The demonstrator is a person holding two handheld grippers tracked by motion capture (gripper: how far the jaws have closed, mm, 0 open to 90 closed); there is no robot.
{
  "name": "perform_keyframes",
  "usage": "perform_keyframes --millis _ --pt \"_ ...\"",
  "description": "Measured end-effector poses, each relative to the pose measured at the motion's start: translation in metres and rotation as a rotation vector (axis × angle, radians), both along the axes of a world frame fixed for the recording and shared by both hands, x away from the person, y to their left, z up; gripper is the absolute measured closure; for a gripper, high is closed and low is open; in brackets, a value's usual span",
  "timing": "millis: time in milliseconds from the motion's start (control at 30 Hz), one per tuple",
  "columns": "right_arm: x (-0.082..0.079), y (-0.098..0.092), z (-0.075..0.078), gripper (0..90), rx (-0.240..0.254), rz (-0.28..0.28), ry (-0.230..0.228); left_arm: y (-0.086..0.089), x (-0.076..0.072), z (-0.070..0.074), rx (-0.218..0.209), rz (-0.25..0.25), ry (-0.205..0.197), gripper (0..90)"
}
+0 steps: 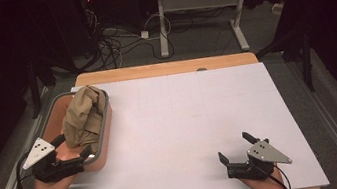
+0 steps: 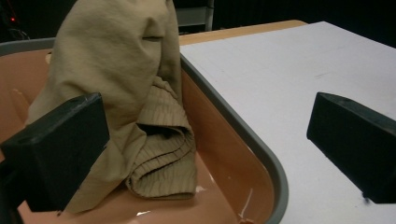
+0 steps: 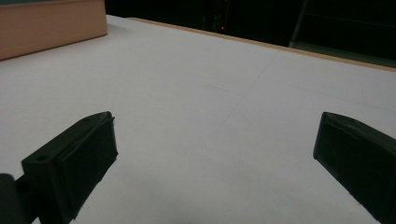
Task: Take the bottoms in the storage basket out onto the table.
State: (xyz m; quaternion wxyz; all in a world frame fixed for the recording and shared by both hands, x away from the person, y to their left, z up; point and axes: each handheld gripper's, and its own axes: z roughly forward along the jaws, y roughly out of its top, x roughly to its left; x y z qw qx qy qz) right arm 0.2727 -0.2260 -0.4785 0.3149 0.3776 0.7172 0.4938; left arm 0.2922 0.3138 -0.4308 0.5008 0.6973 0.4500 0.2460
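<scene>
A tan cloth (image 1: 83, 114) is heaped in a salmon-coloured tub with a grey rim (image 1: 105, 120) at the table's left. In the left gripper view the cloth (image 2: 121, 88) rises in a crumpled mound, its ribbed hem folded low against the tub wall (image 2: 219, 140). My left gripper (image 1: 72, 145) is open at the tub's near end, one jaw inside the tub beside the cloth and the other outside over the white board. Low at the right, my right gripper (image 1: 235, 147) hovers open above the bare white board (image 3: 196, 116), holding nothing.
A white board (image 1: 186, 122) covers most of the wooden table. The tub's side (image 3: 51, 28) appears far off in the right gripper view. Beyond the table stand a desk frame (image 1: 160, 20) and tangled cables (image 1: 108, 45) on the floor.
</scene>
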Motion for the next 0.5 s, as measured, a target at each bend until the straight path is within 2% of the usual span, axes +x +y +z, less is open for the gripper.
perform_keyframes --millis 500 --pt "0.001 -0.001 -0.001 0.4 0.006 -0.003 0.004 0.028 0.001 -0.004 -0.022 0.066 0.009 0.0"
